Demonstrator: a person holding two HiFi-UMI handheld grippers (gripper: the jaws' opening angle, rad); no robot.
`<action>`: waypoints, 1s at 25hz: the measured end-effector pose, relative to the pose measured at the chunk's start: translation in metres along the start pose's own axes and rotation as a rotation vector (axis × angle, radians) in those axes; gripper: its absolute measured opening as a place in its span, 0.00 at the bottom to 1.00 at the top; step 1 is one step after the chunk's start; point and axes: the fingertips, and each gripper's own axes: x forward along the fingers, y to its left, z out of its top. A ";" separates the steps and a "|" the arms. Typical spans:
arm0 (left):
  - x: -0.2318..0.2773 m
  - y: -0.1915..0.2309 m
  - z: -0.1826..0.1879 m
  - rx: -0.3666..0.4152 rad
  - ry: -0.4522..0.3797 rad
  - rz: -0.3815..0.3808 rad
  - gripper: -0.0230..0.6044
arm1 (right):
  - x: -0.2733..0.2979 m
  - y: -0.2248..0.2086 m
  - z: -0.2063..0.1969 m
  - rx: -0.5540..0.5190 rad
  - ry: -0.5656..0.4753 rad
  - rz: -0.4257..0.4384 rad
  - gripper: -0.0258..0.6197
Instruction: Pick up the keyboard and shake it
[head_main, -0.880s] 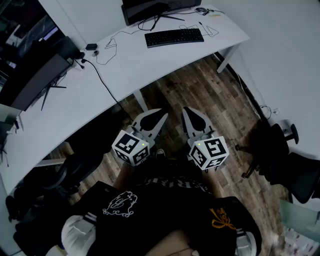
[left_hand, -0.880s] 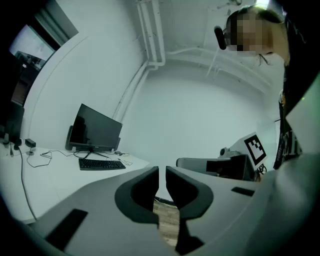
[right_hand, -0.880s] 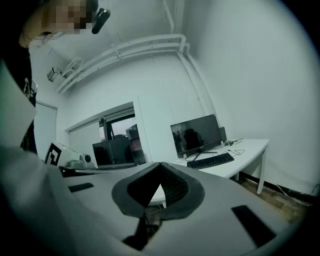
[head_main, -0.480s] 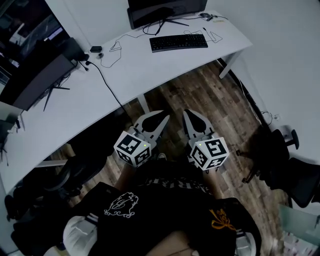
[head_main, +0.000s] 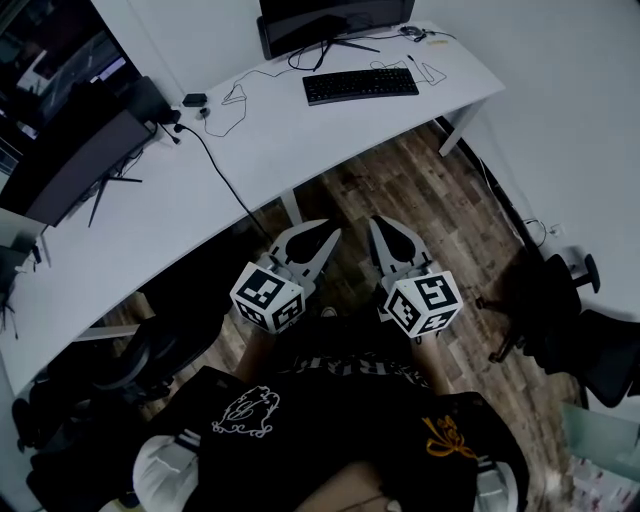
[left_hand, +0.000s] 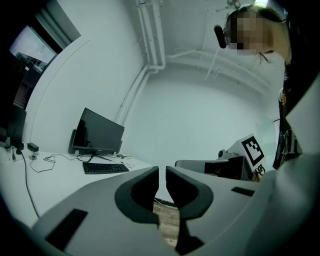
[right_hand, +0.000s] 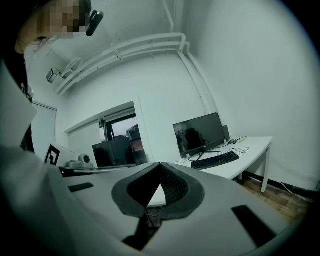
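The black keyboard (head_main: 361, 86) lies on the white desk (head_main: 250, 150) in front of a dark monitor (head_main: 330, 18), far ahead of both grippers. My left gripper (head_main: 325, 240) and right gripper (head_main: 385, 228) hang side by side over the wooden floor, close to the person's body, both shut and empty. In the left gripper view the keyboard (left_hand: 105, 168) sits left of the left gripper (left_hand: 162, 172), whose jaws show only a thin slit. In the right gripper view the keyboard (right_hand: 222, 160) lies right of the right gripper (right_hand: 160, 166), whose jaws meet.
Thin cables (head_main: 215, 110) and a small black adapter (head_main: 194, 99) trail over the desk left of the keyboard. Dark screens (head_main: 70, 150) stand on the desk's left wing. Black office chairs stand at the right (head_main: 590, 340) and under the desk's left part (head_main: 130, 360). Wooden floor (head_main: 420, 190) lies between me and the desk.
The head view has shifted slightly, so the desk and keyboard sit a little further right and lower in frame. Both grippers stay shut, side by side, in nearly the same place.
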 end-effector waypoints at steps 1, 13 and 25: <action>0.000 0.002 -0.001 -0.004 0.001 0.001 0.13 | 0.000 0.000 -0.001 0.000 0.004 -0.002 0.06; 0.026 0.021 -0.014 -0.043 0.047 0.013 0.13 | 0.015 -0.026 -0.012 0.030 0.058 -0.005 0.06; 0.141 0.074 0.008 -0.011 0.054 0.100 0.13 | 0.078 -0.140 0.026 0.030 0.066 0.049 0.06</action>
